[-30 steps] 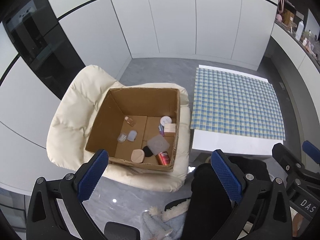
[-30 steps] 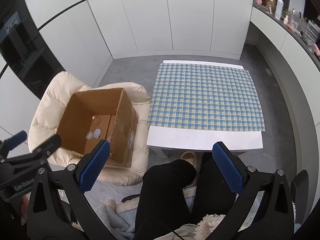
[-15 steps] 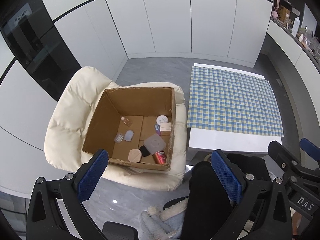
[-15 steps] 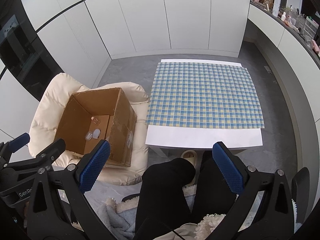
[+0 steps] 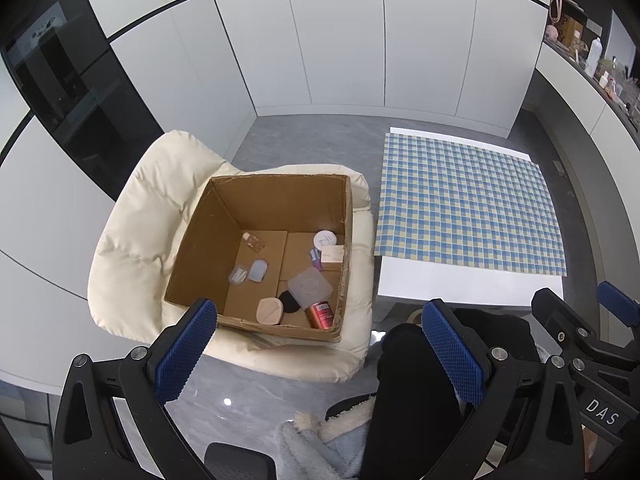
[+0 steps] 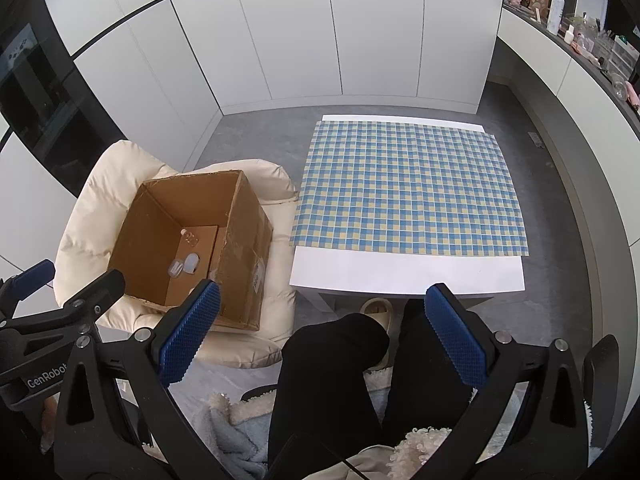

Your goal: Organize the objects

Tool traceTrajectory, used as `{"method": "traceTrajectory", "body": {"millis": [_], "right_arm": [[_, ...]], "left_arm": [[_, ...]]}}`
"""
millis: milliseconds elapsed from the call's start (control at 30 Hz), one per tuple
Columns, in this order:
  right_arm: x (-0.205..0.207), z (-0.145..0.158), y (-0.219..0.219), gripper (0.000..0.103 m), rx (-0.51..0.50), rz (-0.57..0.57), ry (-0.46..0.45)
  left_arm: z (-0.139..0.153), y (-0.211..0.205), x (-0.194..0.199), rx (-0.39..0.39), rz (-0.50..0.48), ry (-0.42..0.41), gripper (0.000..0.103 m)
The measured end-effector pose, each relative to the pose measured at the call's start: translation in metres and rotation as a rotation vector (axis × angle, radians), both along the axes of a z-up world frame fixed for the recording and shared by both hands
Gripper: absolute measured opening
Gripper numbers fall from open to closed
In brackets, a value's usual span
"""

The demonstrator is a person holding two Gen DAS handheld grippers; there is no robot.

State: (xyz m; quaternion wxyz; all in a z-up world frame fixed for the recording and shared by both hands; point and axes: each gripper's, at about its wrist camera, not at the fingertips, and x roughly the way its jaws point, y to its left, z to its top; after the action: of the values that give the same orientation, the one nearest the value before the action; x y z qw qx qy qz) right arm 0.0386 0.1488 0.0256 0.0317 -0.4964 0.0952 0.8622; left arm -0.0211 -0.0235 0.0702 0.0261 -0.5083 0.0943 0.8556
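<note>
Chair-borne cardboard box (image 5: pixel 224 240) beyond left gripper (image 5: pixel 316 344).

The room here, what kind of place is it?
Probably a home, maybe a kitchen-living area: tall white cabinets, a cluttered counter, and a cushioned chair beside a low table.

One cardboard box (image 5: pixel 208 256), one red can (image 5: pixel 320 315), one checked cloth (image 5: pixel 468 208).

A white low table (image 6: pixel 404 274) stands right of frame centre on the grey floor (image 6: pixel 260 140), a blue-and-yellow checked cloth (image 6: pixel 408 188) spread flat over most of it. Left of it, a cream padded chair (image 5: pixel 140 220) carries an open cardboard box (image 5: pixel 208 240).
</note>
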Motion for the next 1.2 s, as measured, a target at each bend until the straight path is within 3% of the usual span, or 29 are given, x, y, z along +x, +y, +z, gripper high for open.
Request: {"method": "traceTrajectory", "body": {"millis": [1200], "right_arm": [[-0.0035,-0.0085,0.0038,0.103,0.008,0.002,-0.021]], "left_arm": [[-0.0092,0.0026,-0.0037,-0.009,0.005,-0.014,0.102]]}}
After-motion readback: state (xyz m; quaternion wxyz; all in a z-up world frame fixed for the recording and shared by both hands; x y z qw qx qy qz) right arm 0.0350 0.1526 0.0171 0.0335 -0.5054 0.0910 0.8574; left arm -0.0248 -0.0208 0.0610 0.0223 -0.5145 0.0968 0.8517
